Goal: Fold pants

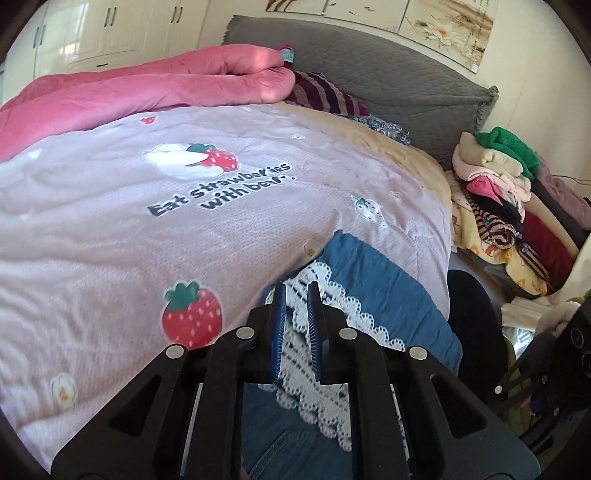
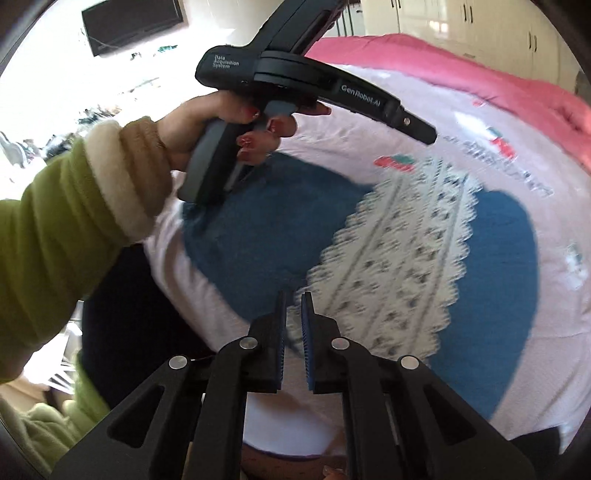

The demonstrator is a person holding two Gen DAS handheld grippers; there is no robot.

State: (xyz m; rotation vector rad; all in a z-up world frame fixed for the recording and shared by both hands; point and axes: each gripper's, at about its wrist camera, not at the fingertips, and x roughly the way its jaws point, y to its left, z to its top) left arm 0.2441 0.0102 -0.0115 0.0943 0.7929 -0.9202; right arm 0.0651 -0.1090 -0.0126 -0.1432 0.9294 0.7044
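Right now the blue pants (image 2: 258,236) lie spread on a pale pink quilt (image 1: 110,221) printed with strawberries and dark lettering, close to the near edge of the bed. A broad white lace band (image 2: 399,254) with scalloped borders runs slantwise across the denim, with blue cloth showing on both sides of it. In the left wrist view the left gripper (image 1: 297,291) has its blue-padded fingers drawn close together, and white lace fills the narrow slot between them — whether the pads truly pinch that lace or merely sit over it cannot be told from this angle. The right gripper (image 2: 293,299) is likewise closed down to a slim gap, its tips over the near edge of the pants where lace meets denim; nothing can be made out caught between its pads. In the right wrist view a hand (image 2: 207,125) with red-painted nails, coming out of a green sleeve (image 2: 55,236) with a cream fleece cuff, grips the grey handle of the other tool (its black body carries small white lettering), which reaches out above the far side of the pants. That view is smeared with motion blur. Behind the quilt lies a rolled pink blanket (image 1: 147,85), and further back a grey quilted headboard (image 1: 369,70) — with a heap of folded clothes (image 1: 498,177) off the bed's right side and pale cupboards (image 1: 110,29) at the wall.
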